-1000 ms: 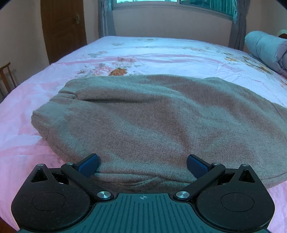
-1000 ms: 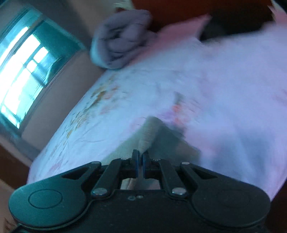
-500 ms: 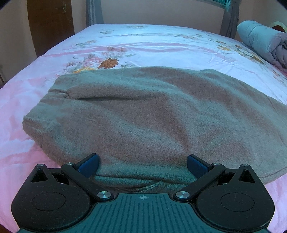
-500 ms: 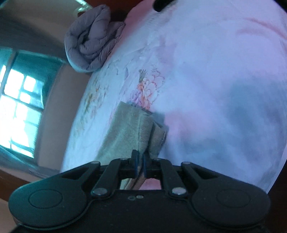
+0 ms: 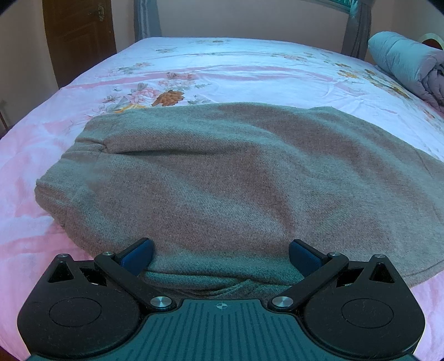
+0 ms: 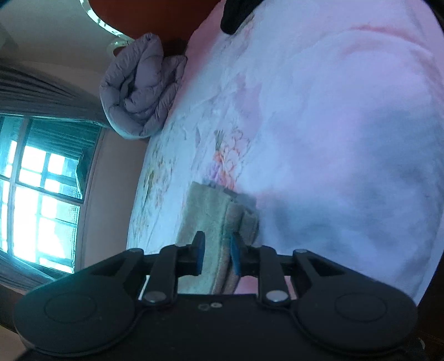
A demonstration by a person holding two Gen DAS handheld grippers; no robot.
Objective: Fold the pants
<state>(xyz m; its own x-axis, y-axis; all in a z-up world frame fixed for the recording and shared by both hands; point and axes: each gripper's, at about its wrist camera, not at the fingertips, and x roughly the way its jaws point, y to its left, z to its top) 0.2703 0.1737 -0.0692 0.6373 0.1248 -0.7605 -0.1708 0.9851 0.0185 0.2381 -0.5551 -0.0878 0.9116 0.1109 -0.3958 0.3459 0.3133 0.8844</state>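
Evidently both tools gaped: left tool (image 5: pixel 220 254) straddled the grey-brown fleece pants (image 5: pixel 236 177) (hems stacked), right tool (image 6: pixel 216 257) parted around them. Best regrip squarely.

A wide bed with a pink-and-white floral sheet (image 5: pixel 249 69) carries grey-brown woolly pants (image 5: pixel 236 180) and a rolled grey quilted duvet (image 5: pixel 405 61).

The pants (image 5: pixel 236 180) run past the left view's right edge; a black object (image 6: pixel 236 14) is cropped above.
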